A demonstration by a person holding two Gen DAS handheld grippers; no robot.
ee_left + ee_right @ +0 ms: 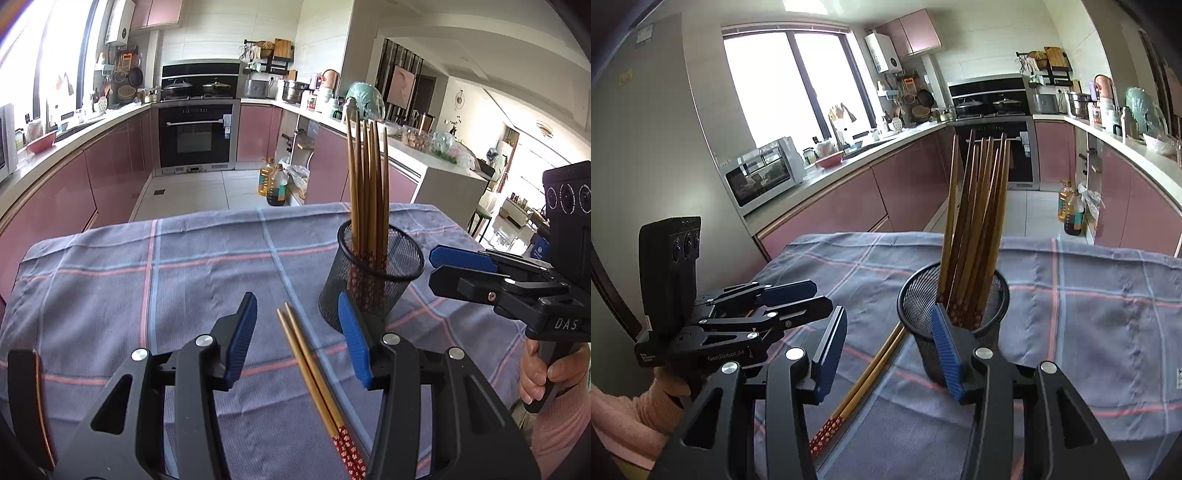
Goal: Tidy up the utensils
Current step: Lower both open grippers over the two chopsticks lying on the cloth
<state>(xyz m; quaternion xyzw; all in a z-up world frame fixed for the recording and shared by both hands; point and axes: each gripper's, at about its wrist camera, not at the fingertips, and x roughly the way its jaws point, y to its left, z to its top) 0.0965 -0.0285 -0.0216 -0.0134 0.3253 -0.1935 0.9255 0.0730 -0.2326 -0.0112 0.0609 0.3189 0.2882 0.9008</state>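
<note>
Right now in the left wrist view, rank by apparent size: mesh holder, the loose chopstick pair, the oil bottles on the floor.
1. Mesh holder
2. Loose chopstick pair, close to the camera, so unsure against the holder
3. Oil bottles, small partly through distance

White lettering "DAS" stands on the black body of my right gripper point(461, 267), seen from my left wrist. "GenRobot.AI" stands on the side of my left gripper point(812, 295); the small label beside it is too fine to read.

Chopstick bundle point(369, 192) upright in mesh cup point(373, 280), loose pair point(314, 380) on cloth point(147, 266) just left, prob. apart.
</note>
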